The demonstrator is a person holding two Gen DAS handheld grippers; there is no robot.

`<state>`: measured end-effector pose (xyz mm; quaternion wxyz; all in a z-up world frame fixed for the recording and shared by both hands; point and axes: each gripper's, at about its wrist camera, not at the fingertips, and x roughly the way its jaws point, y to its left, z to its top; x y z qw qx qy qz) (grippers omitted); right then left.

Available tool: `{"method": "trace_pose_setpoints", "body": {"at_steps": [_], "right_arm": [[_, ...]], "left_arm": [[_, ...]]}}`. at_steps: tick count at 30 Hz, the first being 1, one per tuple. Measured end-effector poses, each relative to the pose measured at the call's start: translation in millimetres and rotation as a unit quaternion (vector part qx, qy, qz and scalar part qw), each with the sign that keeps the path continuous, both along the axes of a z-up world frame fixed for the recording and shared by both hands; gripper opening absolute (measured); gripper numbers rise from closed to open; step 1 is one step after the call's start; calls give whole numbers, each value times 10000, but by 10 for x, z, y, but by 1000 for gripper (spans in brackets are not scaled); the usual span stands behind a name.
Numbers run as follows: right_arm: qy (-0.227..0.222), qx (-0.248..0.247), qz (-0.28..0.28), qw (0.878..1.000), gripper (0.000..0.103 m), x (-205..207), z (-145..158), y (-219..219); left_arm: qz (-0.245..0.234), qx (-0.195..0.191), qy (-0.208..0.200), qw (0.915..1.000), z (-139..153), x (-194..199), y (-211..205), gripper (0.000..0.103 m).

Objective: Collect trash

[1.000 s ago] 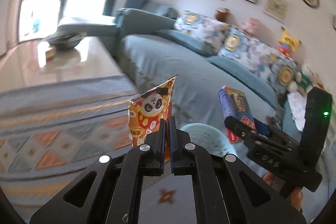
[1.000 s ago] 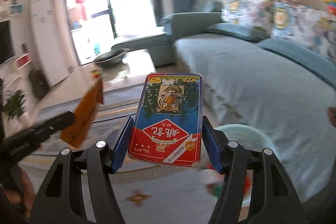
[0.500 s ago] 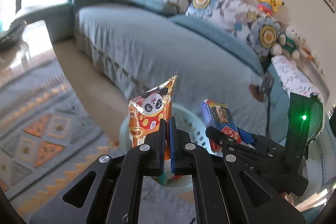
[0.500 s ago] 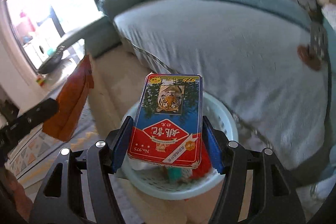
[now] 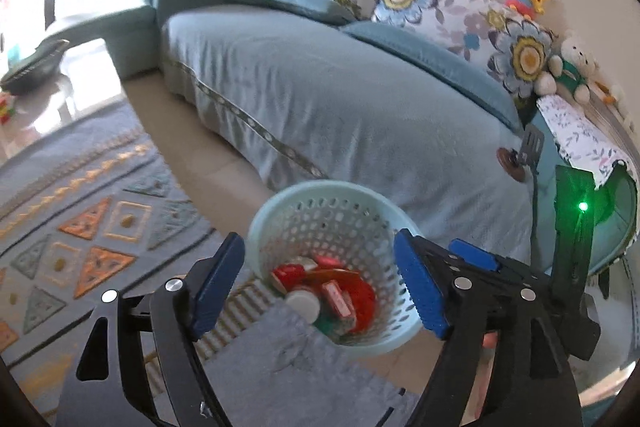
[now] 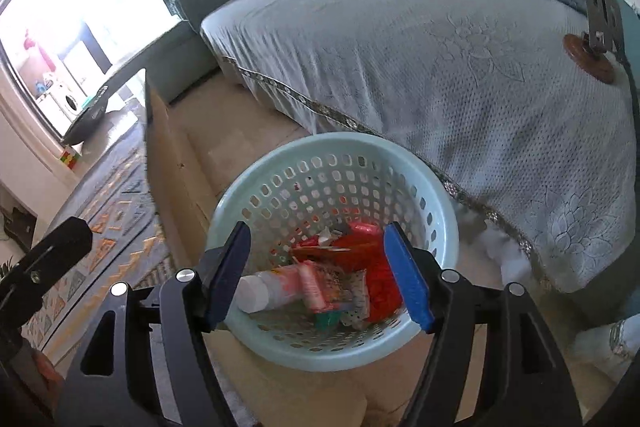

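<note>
A pale blue perforated basket [image 5: 280,203] stands on the floor beside the sofa; it also shows in the right wrist view [image 6: 280,155]. Inside it lie red wrappers [image 5: 352,291], a white bottle [image 6: 260,291] and other packets [image 6: 372,267]. My left gripper [image 5: 320,283] hangs open and empty just above the basket. My right gripper [image 6: 320,271] is open and empty over the basket too. The right gripper's body shows at the right of the left wrist view [image 5: 520,291].
A blue-grey sofa [image 5: 320,87] with flowered cushions and plush toys lies right behind the basket. A patterned rug [image 5: 80,219] covers the floor at left. A glossy low table [image 5: 36,87] with a dark bowl stands far left. A slotted spatula [image 5: 528,147] lies on the sofa.
Both grippers moved over the basket and opened. The panda snack bag left my left gripper and the tiger card box left my right gripper; both are gone from the jaws.
</note>
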<state>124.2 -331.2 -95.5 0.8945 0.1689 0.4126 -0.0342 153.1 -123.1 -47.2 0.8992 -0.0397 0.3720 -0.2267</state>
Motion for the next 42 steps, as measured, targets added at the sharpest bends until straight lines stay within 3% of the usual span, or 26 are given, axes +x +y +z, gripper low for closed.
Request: {"method": "trace_pose_setpoints", "body": {"at_steps": [5, 7, 11, 16, 22, 28, 37, 42], "right_arm": [[-647, -626, 162, 9958, 71, -225, 391, 299], [-969, -828, 208, 9916, 78, -350, 546, 419], [-1374, -885, 321, 9860, 87, -616, 808, 658], [-1592, -708, 39, 9847, 89, -977, 953, 857], [-2291, -1468, -427, 9613, 89, -1346, 974, 1163], [-2430, -1653, -449, 9548, 89, -1357, 917, 1212], [-2410, -1698, -250, 9552, 89, -1364, 857, 1313], [-2465, -1783, -161, 9525, 89, -1384, 857, 1381]], "left_arm": [[380, 88, -447, 9982, 264, -296, 221, 80], [540, 210, -649, 9962, 342, -445, 313, 81], [952, 339, -992, 9899, 486, -759, 521, 84], [1457, 558, -1347, 9785, 565, -1164, 736, 86], [1884, 931, -1480, 9664, 481, -1468, 901, 88], [2306, 908, -1621, 9551, 472, -1526, 1127, 91], [2984, 807, -1810, 9336, 550, -1596, 1408, 91], [3115, 841, -1835, 9286, 586, -1609, 1441, 94]]}}
